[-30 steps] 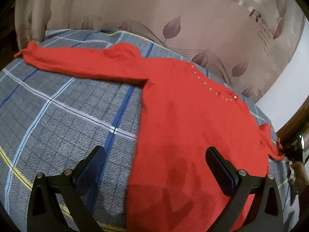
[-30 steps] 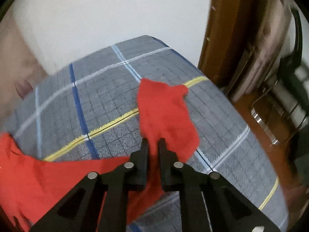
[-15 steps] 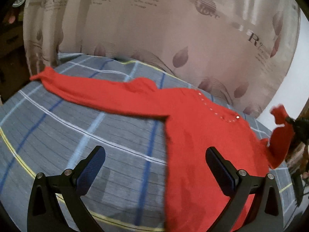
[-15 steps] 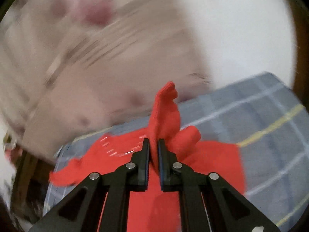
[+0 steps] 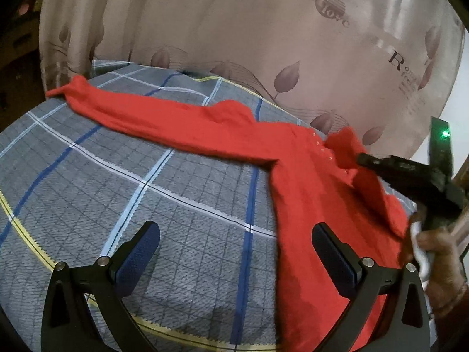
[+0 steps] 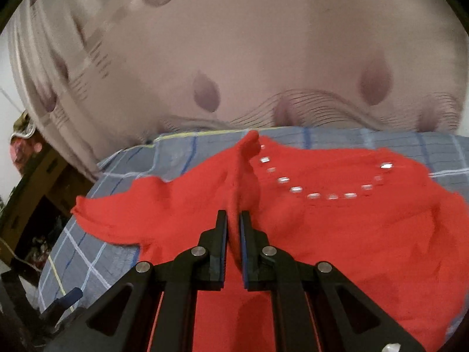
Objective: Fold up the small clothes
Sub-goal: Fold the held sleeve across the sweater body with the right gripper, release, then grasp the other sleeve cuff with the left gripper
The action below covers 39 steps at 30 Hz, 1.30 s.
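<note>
The red knit long-sleeved sweater with a row of small shiny studs at the neckline [image 5: 304, 205] lies spread on the bed with the grey-blue checked cover [image 5: 146, 193], its body toward the right side and one sleeve stretched far out to the left. The right gripper [image 6: 233, 228] has its fingers closed on the cuff of the other sleeve, holding it raised over the chest near the studs. The left gripper [image 5: 234, 252] hangs above the cover beside the sweater's lower left edge, fingers spread wide and holding nothing.

The main risk is that the held sleeve lands crooked. Only a narrow pinch of soft knit sits between the fingers, so the fabric could slip out mid-carry and drop in a bunch over the neckline. If the right gripper pulls too far across, it could drag the shoulder and body with it, since nothing pins the sweater down. The knit could also catch on the studs. The patterned beige curtain [image 5: 263, 44] hangs close behind the bed and could be brushed.
</note>
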### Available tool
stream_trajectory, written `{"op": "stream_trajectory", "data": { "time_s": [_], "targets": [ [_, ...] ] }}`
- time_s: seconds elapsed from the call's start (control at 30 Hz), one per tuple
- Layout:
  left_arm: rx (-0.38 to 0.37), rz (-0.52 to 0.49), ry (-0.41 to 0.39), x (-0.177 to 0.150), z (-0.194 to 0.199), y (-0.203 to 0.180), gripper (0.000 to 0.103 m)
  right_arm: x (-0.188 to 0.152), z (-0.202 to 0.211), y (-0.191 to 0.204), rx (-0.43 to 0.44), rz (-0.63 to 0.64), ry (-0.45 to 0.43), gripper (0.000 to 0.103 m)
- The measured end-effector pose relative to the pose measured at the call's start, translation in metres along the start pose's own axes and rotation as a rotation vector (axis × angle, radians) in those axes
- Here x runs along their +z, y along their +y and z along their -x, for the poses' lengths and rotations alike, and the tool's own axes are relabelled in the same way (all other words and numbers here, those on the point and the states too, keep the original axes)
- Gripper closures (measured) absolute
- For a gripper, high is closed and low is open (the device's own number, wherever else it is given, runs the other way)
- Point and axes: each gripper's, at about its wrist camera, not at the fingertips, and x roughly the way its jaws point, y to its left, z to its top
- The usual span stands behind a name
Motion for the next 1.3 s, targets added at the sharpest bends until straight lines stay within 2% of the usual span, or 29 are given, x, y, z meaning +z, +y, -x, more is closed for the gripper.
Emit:
{"op": "stream_trajectory", "data": {
  "time_s": [0.13,0.23,0.27,0.37,0.47,0.53,0.57,0.6,0.67,0.77,0.87,0.93,0.97,1.0,1.03,1.07,1.1,1.17,1.2,1.3],
  "targets": [
    [-0.01,0.019,0.019,0.002,-0.002,0.004,0.0,-0.011,-0.023,0.02,0.107,0.082,0.054,0.091],
    [-0.055,0.03,0.036,0.003,-0.005,0.008,0.0,-0.015,-0.013,0.011,0.157,0.032,0.047,0.089],
    [-0.084,0.028,0.049,0.005,-0.007,0.007,0.0,-0.017,-0.001,0.003,0.195,-0.009,0.03,0.086],
    [-0.167,0.004,0.099,0.016,-0.009,-0.001,0.0,-0.029,0.045,-0.021,0.258,-0.092,-0.039,0.069],
    [-0.239,-0.046,0.132,0.039,-0.015,-0.02,0.0,-0.052,0.085,-0.045,0.241,-0.125,-0.075,0.053],
    [-0.257,-0.099,0.131,0.059,-0.026,-0.038,0.0,-0.068,0.101,-0.059,0.208,-0.138,-0.072,0.052],
    [-0.235,-0.13,0.133,0.067,-0.036,-0.046,0.0,-0.077,0.107,-0.066,0.187,-0.139,-0.058,0.052],
    [-0.181,-0.171,0.111,0.079,-0.049,-0.056,0.0,-0.083,0.111,-0.072,0.171,-0.139,-0.049,0.052],
    [-0.143,-0.246,0.099,0.095,-0.072,-0.072,0.0,-0.096,0.118,-0.083,0.139,-0.134,-0.034,0.051],
    [-0.129,-0.311,0.154,0.109,-0.109,-0.09,0.0,-0.108,0.124,-0.098,0.124,-0.156,-0.03,0.046],
    [-0.065,-0.36,0.246,0.108,-0.156,-0.099,0.001,-0.116,0.128,-0.114,0.146,-0.215,-0.037,0.043],
    [-0.064,-0.324,0.325,0.104,-0.183,-0.094,0.014,-0.119,0.128,-0.123,0.169,-0.252,-0.035,0.043],
    [-0.075,-0.308,0.289,0.104,-0.183,-0.092,0.016,-0.12,0.128,-0.126,0.185,-0.269,-0.037,0.042],
    [-0.09,-0.312,0.264,0.103,-0.179,-0.091,0.036,-0.121,0.127,-0.128,0.192,-0.278,-0.042,0.042],
    [-0.102,-0.318,0.272,0.103,-0.179,-0.092,0.085,-0.121,0.126,-0.129,0.197,-0.284,-0.047,0.041],
    [-0.104,-0.306,0.308,0.104,-0.183,-0.091,0.099,-0.121,0.125,-0.13,0.204,-0.291,-0.049,0.04],
    [-0.109,-0.269,0.309,0.106,-0.183,-0.089,0.098,-0.121,0.124,-0.131,0.213,-0.301,-0.049,0.039],
    [-0.097,-0.253,0.261,0.111,-0.175,-0.087,0.098,-0.121,0.125,-0.134,0.226,-0.313,-0.056,0.039],
    [-0.087,-0.249,0.223,0.116,-0.17,-0.087,0.098,-0.12,0.125,-0.135,0.231,-0.317,-0.059,0.039],
    [-0.091,-0.151,0.083,0.137,-0.146,-0.075,0.098,-0.116,0.129,-0.141,0.228,-0.333,-0.074,0.036]
  ]
}}
